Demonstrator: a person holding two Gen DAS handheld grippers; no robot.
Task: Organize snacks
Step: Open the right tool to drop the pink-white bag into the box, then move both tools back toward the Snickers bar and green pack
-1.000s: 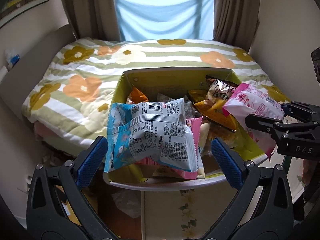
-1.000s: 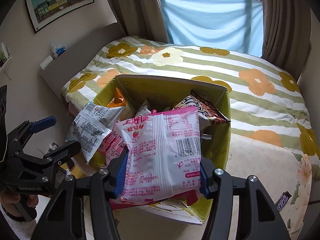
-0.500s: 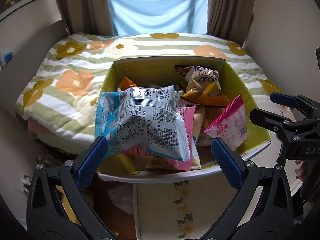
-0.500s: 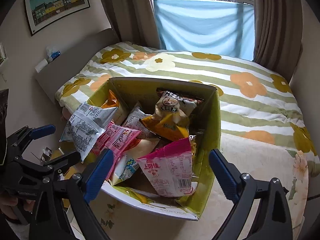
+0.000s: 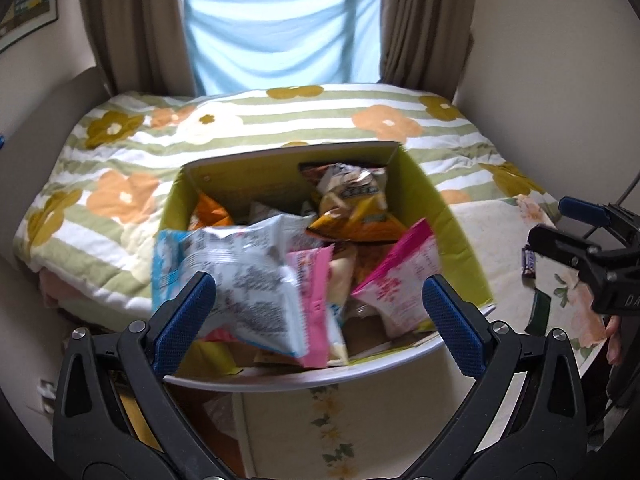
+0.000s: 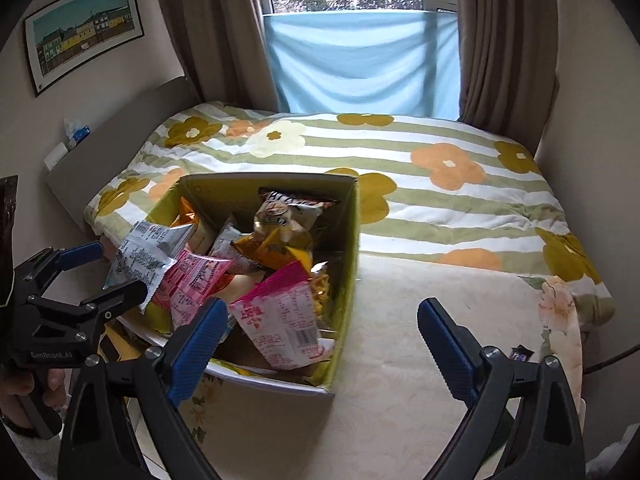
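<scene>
Blue-padded right gripper wide open, empty, left gripper likewise.

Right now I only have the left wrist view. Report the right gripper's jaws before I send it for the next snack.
Observer: The right gripper is open, with nothing between its pads.
Operator: Now give me the pink packet's position from that side.
Observer: The pink packet stands in the near right corner of the yellow-green box, with its barcode facing the right wrist camera.
</scene>
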